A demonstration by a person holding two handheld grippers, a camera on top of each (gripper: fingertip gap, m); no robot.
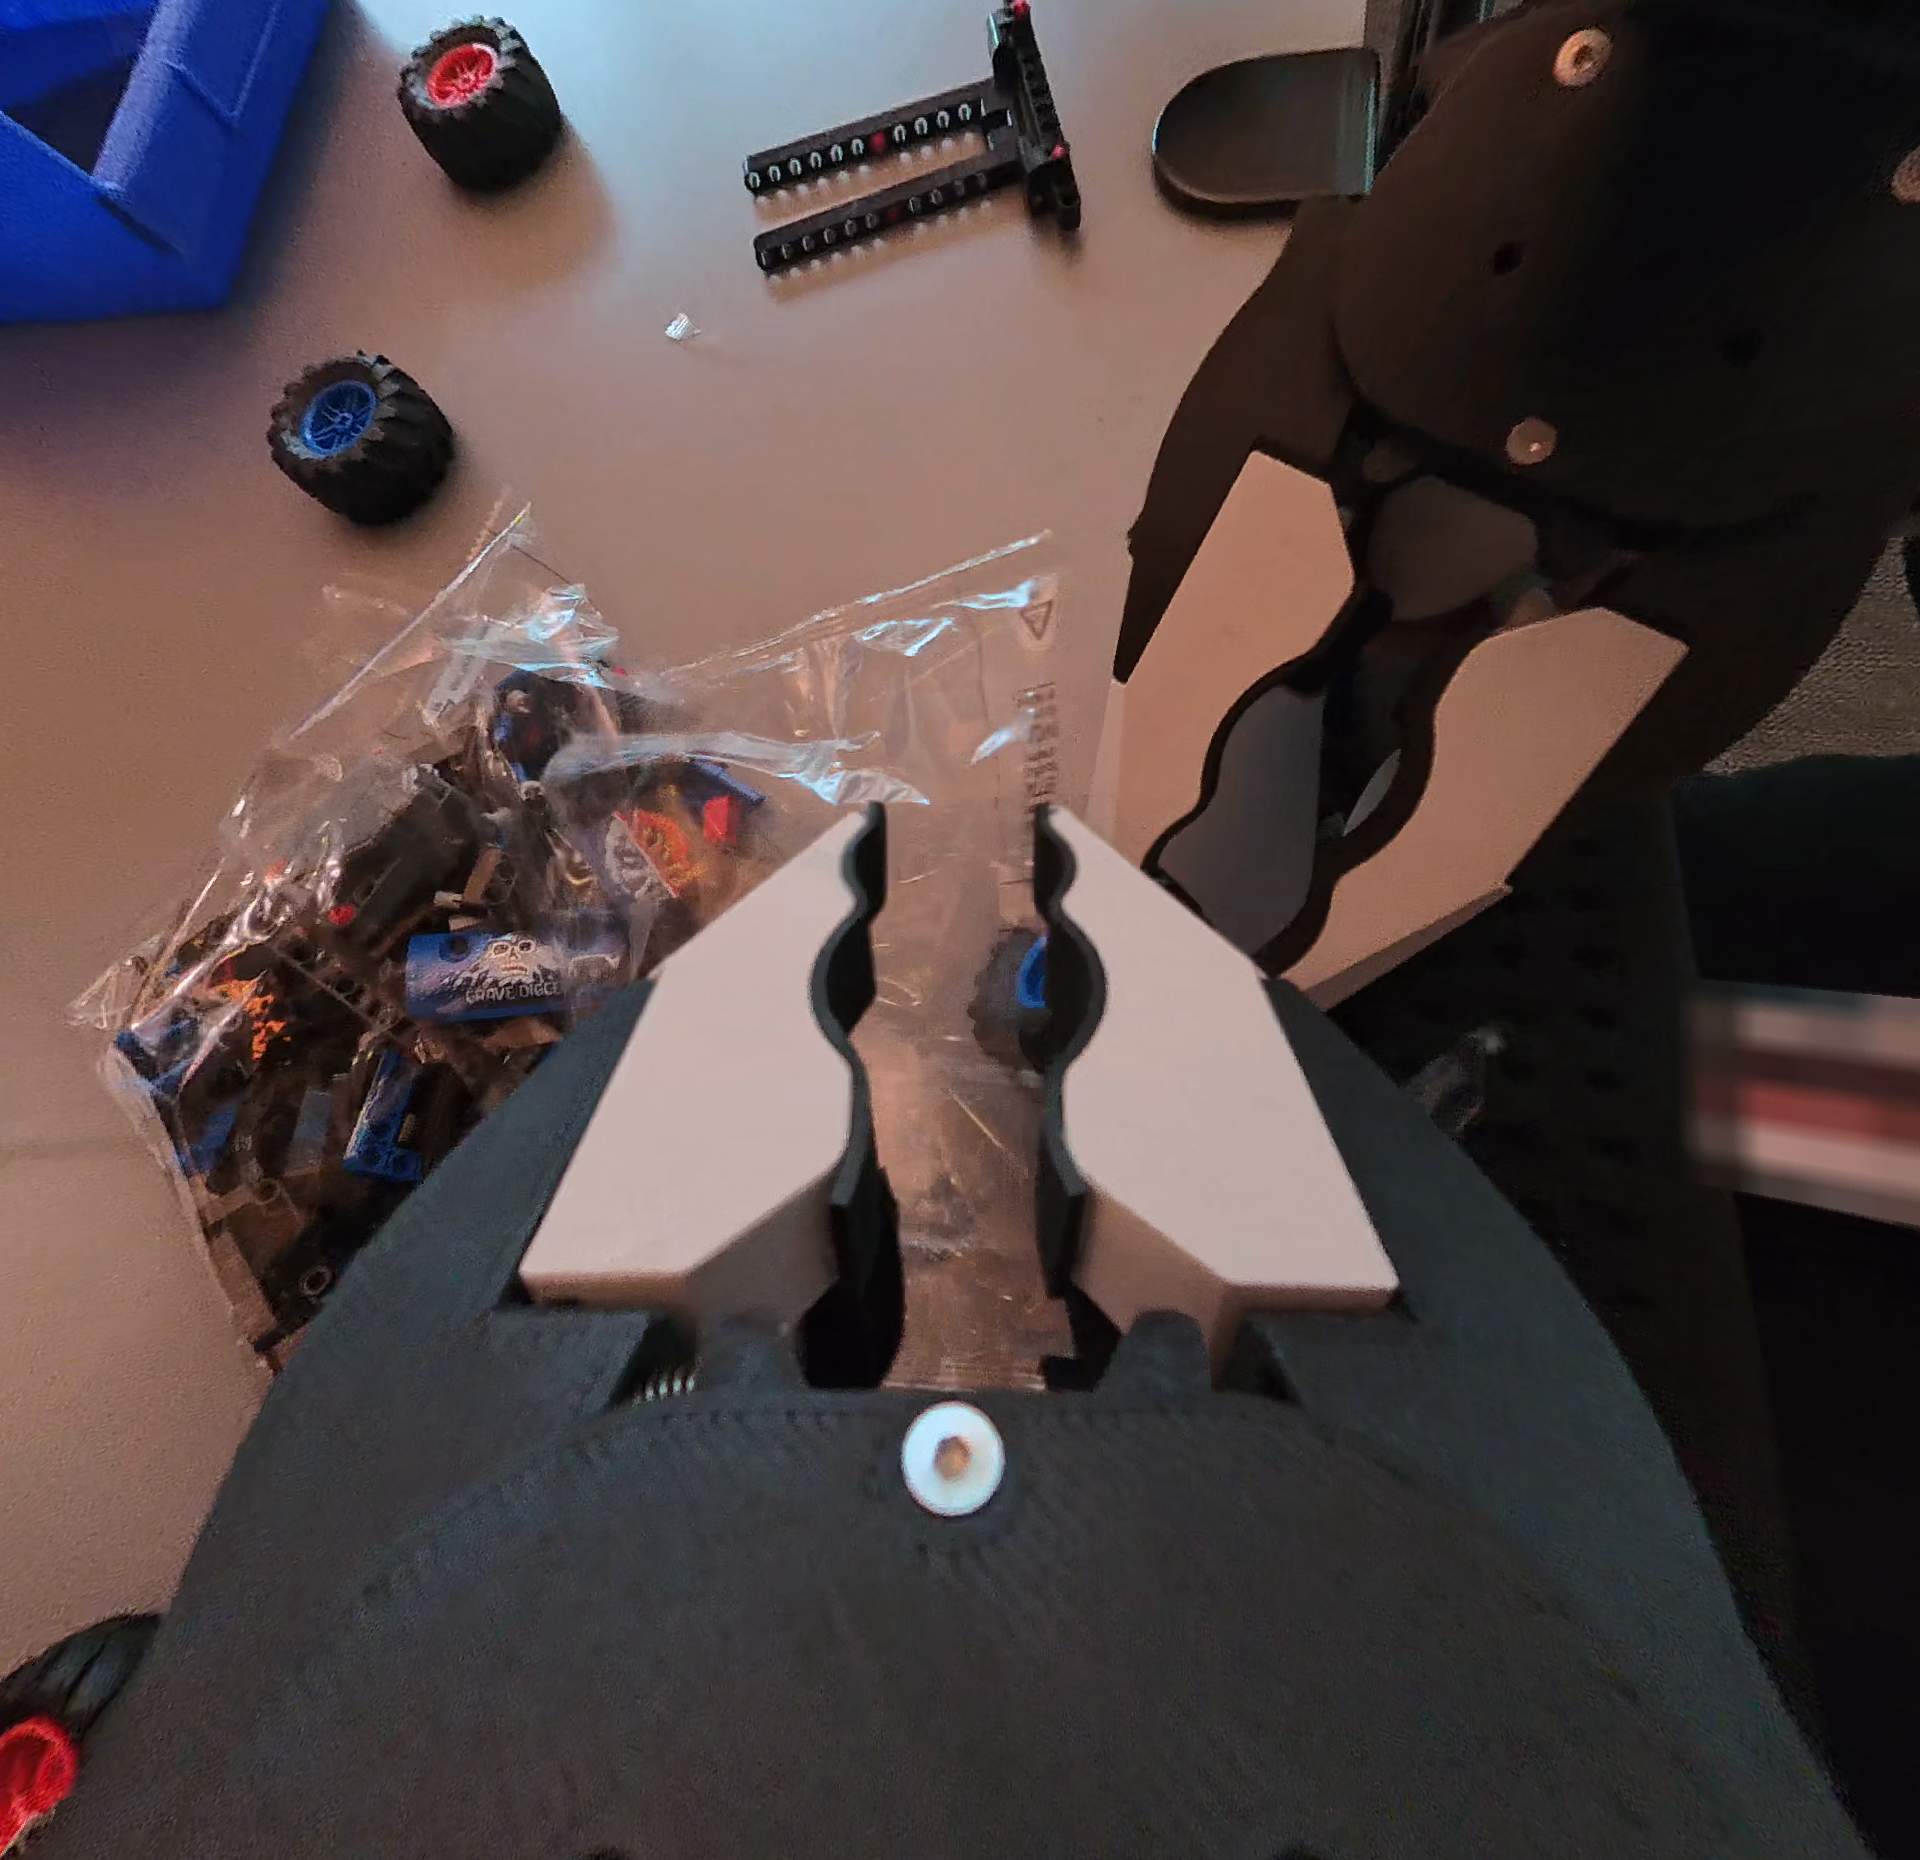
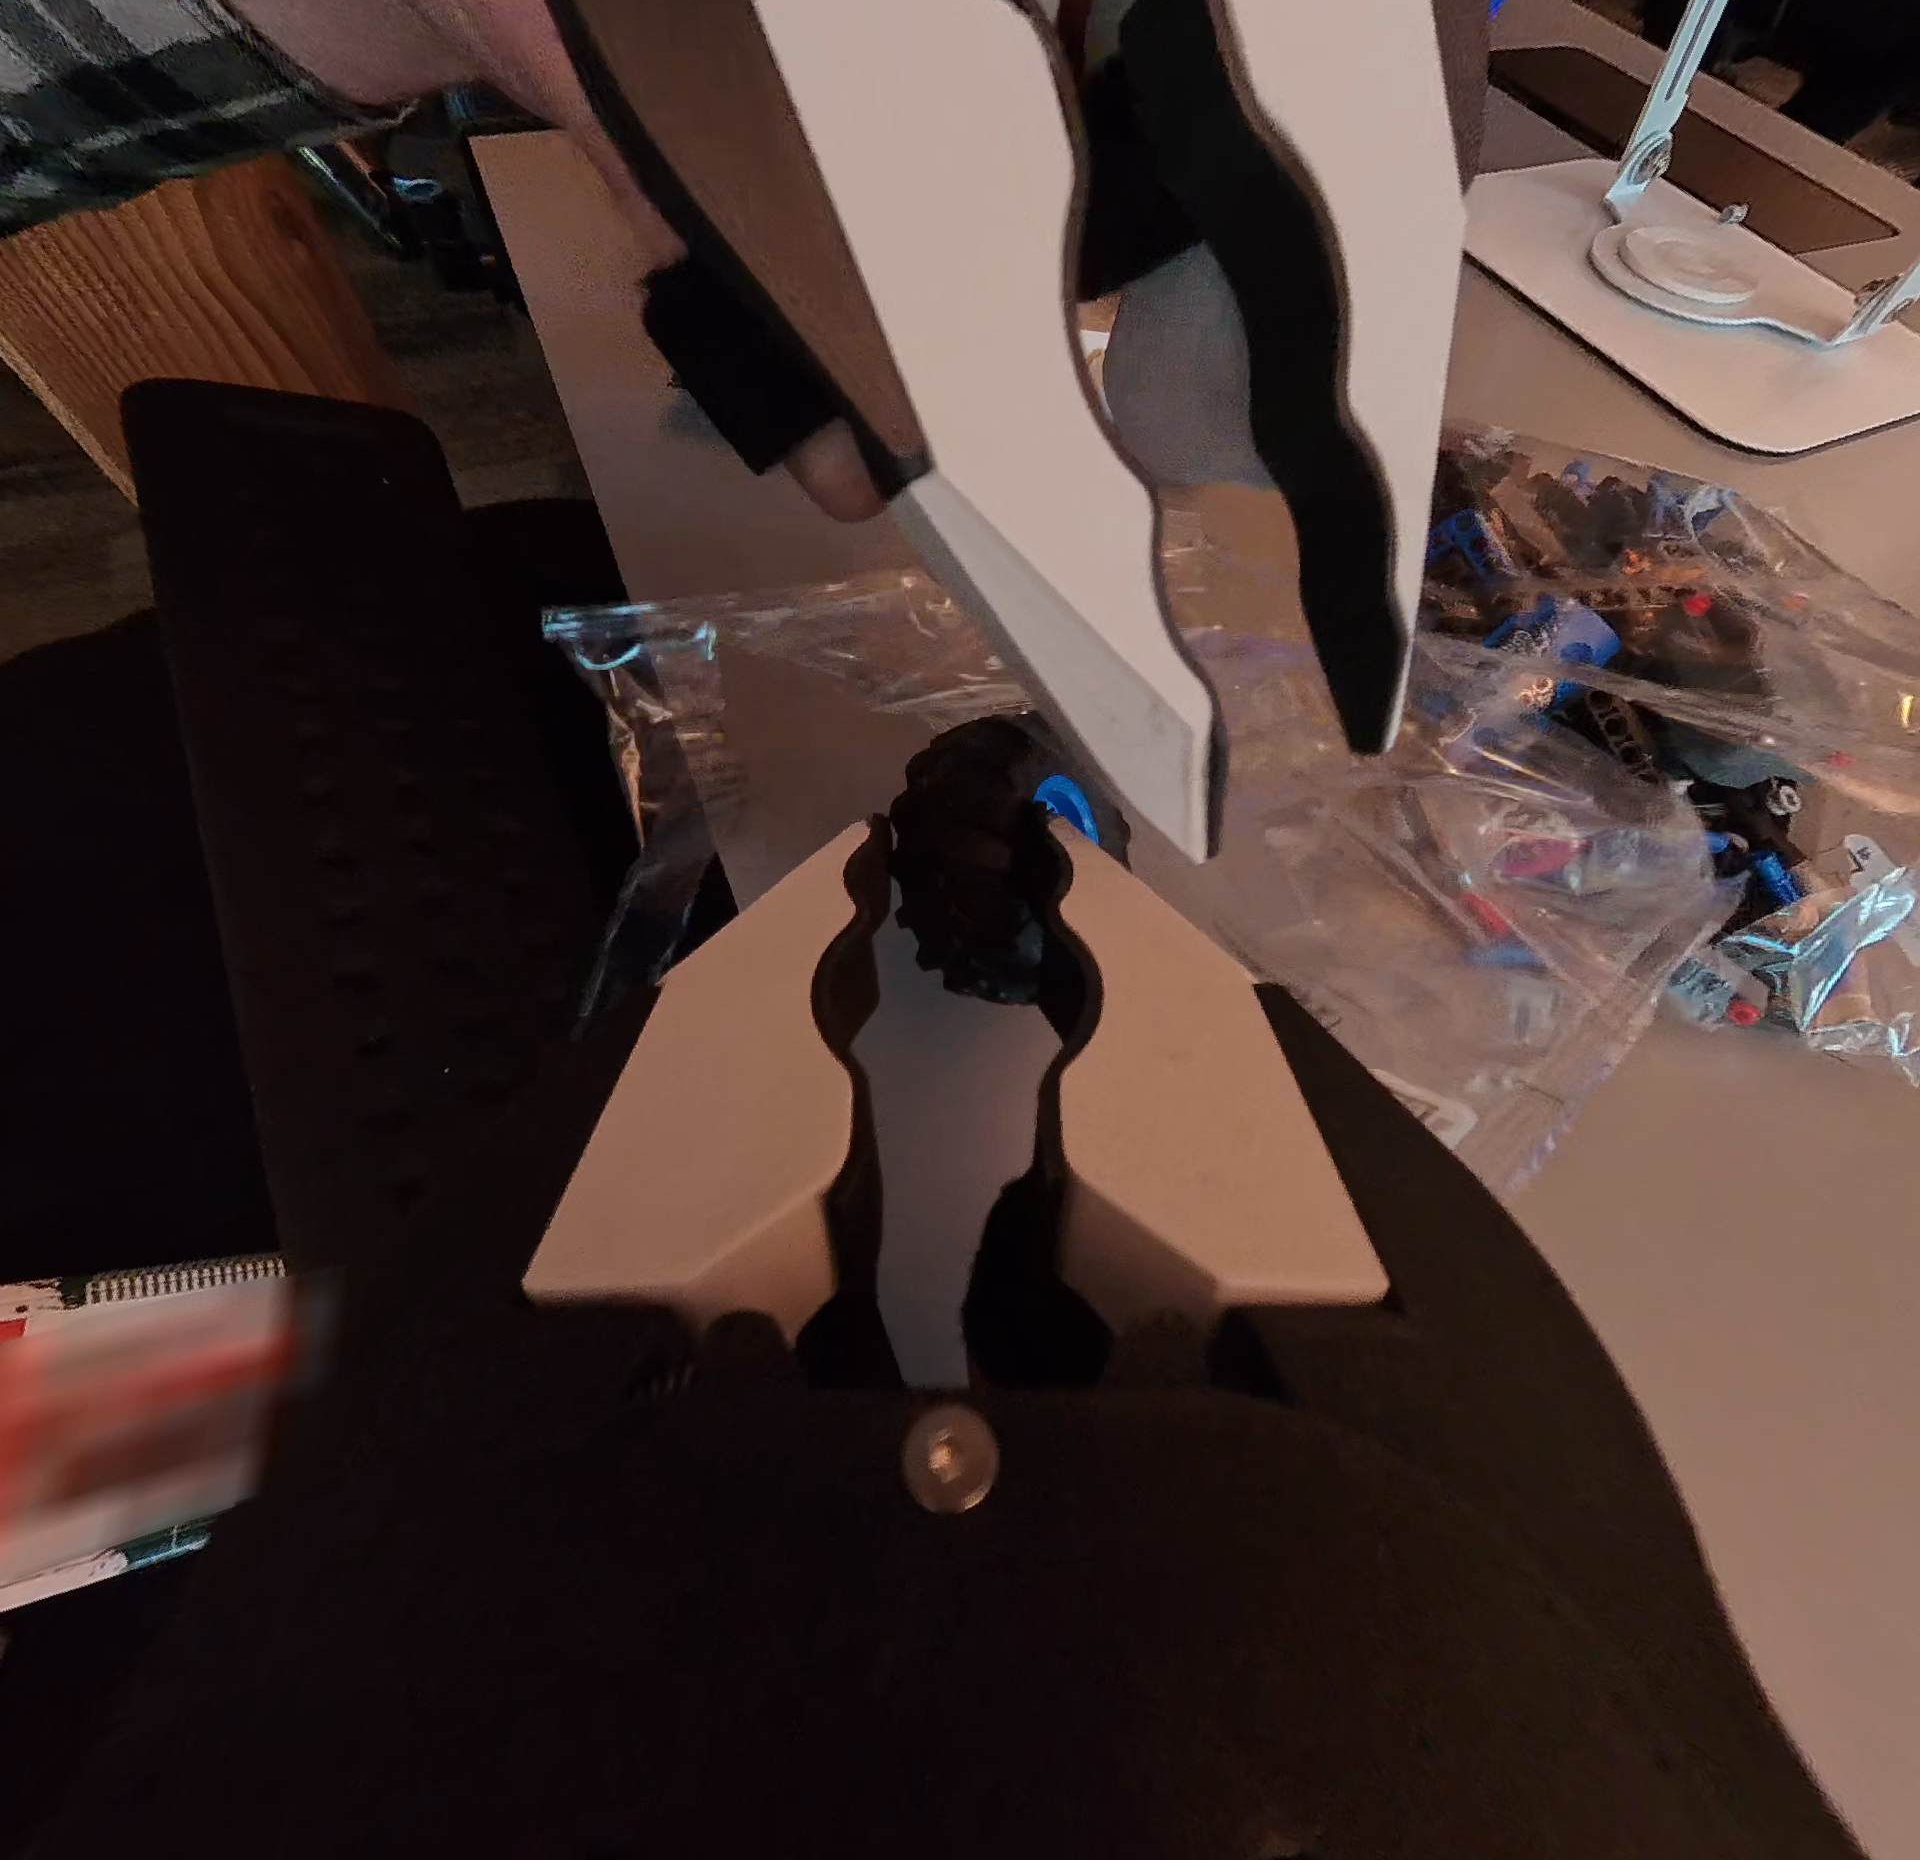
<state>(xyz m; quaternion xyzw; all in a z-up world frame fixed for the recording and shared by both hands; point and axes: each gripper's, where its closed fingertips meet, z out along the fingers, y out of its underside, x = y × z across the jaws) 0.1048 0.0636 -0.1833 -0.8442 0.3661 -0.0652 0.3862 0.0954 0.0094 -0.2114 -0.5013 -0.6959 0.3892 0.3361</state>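
Right fingers (image 2: pixel 971 854) grip my blue-hubbed wheel (image 2: pixel 977 875); only my left view shows left fingers (image 1: pixel 961 823) parted over the bag (image 1: pixel 540 875).

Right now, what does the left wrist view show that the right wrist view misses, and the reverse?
Only the left wrist view shows the blue bin, a red-hubbed wheel, a loose blue-hubbed wheel and the black beam frame.

Only the right wrist view shows a white stand, a plaid sleeve, and the right gripper closed around a black tyre with a blue hub.

Both show the clear bag of parts, the table, and the left gripper, open above the bag.
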